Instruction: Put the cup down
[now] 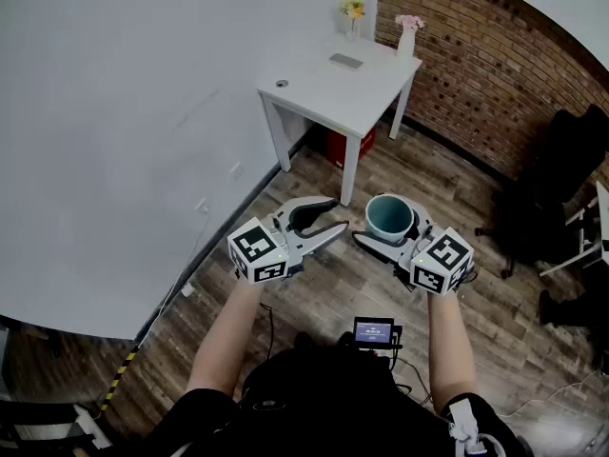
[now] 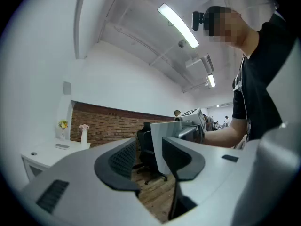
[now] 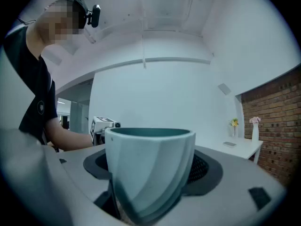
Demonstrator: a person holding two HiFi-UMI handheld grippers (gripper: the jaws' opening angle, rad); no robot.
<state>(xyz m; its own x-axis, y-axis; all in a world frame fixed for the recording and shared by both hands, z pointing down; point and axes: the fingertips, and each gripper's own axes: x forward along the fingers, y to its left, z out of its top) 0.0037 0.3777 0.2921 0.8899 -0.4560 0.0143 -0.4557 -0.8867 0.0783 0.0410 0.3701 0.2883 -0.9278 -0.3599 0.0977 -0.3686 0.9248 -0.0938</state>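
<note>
Wood floor (image 1: 314, 298) w/ white desk (image 1: 324, 89) by brick wall (image 1: 476, 65). Right claw (image 1: 387, 232) grips teal cup (image 1: 390, 215), upright, in air above floor, well apart from desk. Left claw (image 1: 328, 219) is open, empty, just beside.

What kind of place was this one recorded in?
Likely an office or studio room: a white desk, a brick wall and a dark office chair on wood floor.

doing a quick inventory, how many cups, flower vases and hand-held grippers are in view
cup: 1
vases: 2
hand-held grippers: 2
total: 5
</note>
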